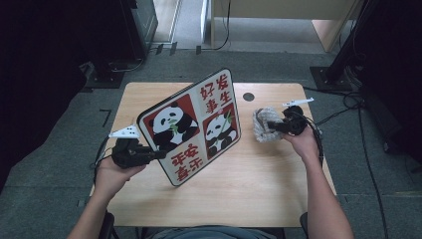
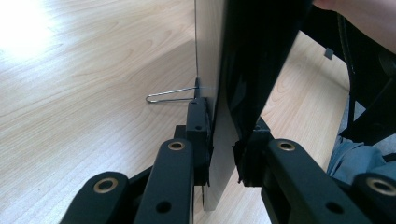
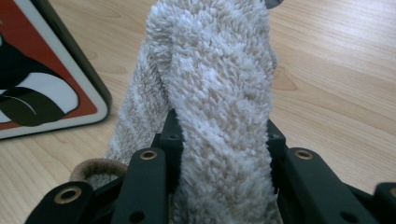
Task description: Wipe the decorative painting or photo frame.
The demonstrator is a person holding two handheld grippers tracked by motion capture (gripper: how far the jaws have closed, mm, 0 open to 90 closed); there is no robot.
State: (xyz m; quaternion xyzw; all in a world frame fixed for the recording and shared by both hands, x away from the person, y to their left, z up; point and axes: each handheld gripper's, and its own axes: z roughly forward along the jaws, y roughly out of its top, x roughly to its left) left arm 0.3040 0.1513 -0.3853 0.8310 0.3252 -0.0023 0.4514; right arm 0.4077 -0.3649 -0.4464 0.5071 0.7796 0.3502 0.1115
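The left gripper (image 1: pixel 149 154) fingers clamp the panda board (image 1: pixel 191 124) edge; the right gripper (image 1: pixel 276 127) fingers clamp a fluffy cloth (image 1: pixel 263 124).

Beyond both tongs: light wooden table (image 1: pixel 259 189) with a round dark hole (image 1: pixel 248 96) near its far edge (between the two tongs, further off). Grey carpet floor (image 1: pixel 59 164) around; black cables (image 1: pixel 370 164) right of the right tongs.
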